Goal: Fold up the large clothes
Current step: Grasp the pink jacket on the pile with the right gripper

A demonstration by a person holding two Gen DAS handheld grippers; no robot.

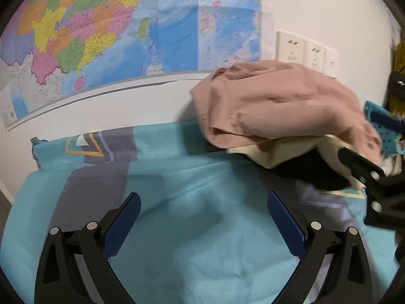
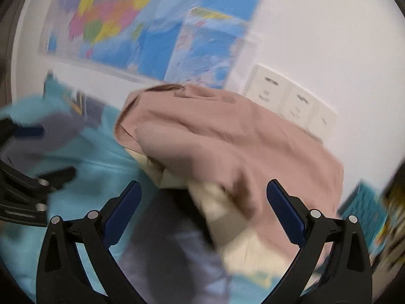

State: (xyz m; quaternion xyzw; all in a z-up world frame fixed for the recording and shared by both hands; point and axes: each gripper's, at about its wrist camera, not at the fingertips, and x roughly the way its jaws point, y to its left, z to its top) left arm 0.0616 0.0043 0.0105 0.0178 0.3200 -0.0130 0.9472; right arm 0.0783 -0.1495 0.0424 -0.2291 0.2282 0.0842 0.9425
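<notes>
A pile of clothes sits at the back right of the bed: a dusty pink garment on top, a cream one under it and a black one at the bottom. My left gripper is open and empty over the teal sheet, left of the pile. My right gripper is open, close in front of the pink garment and cream garment, holding nothing. It also shows at the right edge of the left wrist view, against the pile. The right wrist view is blurred.
A white wall with a coloured map and sockets stands right behind the bed. The teal and grey patterned sheet covers the bed. A teal patterned item and yellow things lie at the far right.
</notes>
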